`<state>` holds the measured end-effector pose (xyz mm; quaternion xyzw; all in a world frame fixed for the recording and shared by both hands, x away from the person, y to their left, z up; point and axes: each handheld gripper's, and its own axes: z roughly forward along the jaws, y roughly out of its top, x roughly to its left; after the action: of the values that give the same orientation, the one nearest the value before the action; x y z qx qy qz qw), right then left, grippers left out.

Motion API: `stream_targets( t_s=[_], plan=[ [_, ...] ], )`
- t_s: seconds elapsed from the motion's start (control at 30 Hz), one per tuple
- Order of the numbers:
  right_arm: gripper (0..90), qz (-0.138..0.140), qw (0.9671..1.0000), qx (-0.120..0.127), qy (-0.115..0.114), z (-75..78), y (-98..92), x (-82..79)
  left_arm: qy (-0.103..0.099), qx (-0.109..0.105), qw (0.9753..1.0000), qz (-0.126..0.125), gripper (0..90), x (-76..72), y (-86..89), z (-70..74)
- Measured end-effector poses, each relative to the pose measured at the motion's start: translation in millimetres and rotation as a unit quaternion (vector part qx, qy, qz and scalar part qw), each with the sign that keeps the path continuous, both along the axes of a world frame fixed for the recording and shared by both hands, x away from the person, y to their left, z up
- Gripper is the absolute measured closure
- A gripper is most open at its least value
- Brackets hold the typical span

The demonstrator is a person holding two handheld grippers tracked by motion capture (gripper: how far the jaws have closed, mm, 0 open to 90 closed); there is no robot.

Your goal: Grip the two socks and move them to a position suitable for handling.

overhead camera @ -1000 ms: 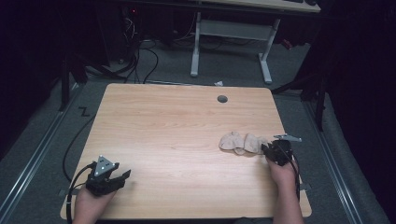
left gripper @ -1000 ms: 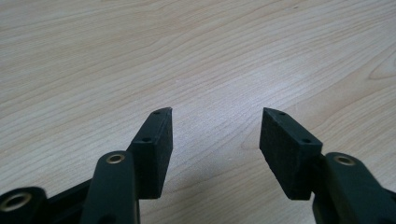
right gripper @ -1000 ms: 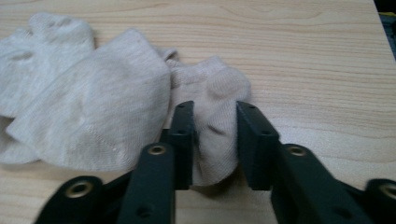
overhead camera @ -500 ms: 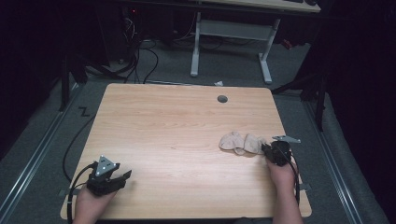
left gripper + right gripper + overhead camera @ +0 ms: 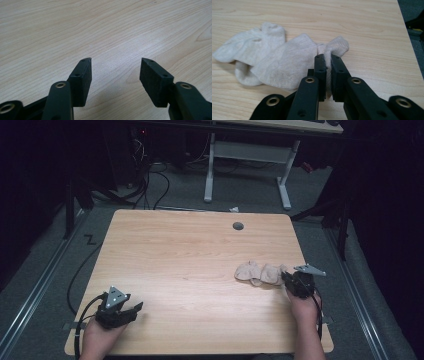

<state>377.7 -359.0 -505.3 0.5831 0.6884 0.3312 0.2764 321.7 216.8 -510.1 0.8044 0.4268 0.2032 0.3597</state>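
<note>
At the right side of the table, near your edge, your right gripper has its jaws pinched onto a fold of the beige socks. The cloth sits squeezed between the 2 pads, close to the tips, and bunches up just beyond them. In the high view the same gripper meets the right end of the socks, which lie flat on the wood, apparently 2 overlapping pieces.

Progress, as a judgement: grasp made, nothing lifted yet. The socks are on the tabletop, rumpled, not spread or paired neatly. What is left looks like the whole handling: lifting, straightening, or folding; which one cannot be told from here.

Your left gripper rests low at the near left corner, well apart from the socks. In its own view the left gripper has its jaws spread wide over bare wood, holding nothing.

Note: the pinch takes only a thin edge of cloth, so it may slip when you pull. Bringing your left gripper across to the free end would likely help.
</note>
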Motion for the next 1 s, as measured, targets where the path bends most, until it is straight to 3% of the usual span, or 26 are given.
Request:
stream_targets(
  t_s=[0.33, 0.53, 0.87, 1.0],
  plan=[
    [85.1, 0.023, 0.9984, -0.001, -0.052, 18.8, 15.0, -11.5, -0.005, -0.006, 1.0, 0.001, 43.5, -0.1, -0.6, 0.3],
    [85.0, 0.031, 0.9951, -0.002, -0.093, 34.7, 26.0, -23.2, -0.007, -0.013, 0.9999, 0.005, 43.4, 0.8, 0.3, 0.0],
    [84.9, 0.041, 0.9917, -0.002, -0.122, 51.9, 34.7, -34.3, -0.009, -0.015, 0.9998, 0.001, 43.2, 1.7, 0.6, 1.0],
    [85.2, 0.049, 0.9884, 0.002, -0.143, 63.7, 38.7, -41.4, -0.011, -0.016, 0.9998, 0.0, 43.2, 2.2, 1.3, 1.5]
  ],
)
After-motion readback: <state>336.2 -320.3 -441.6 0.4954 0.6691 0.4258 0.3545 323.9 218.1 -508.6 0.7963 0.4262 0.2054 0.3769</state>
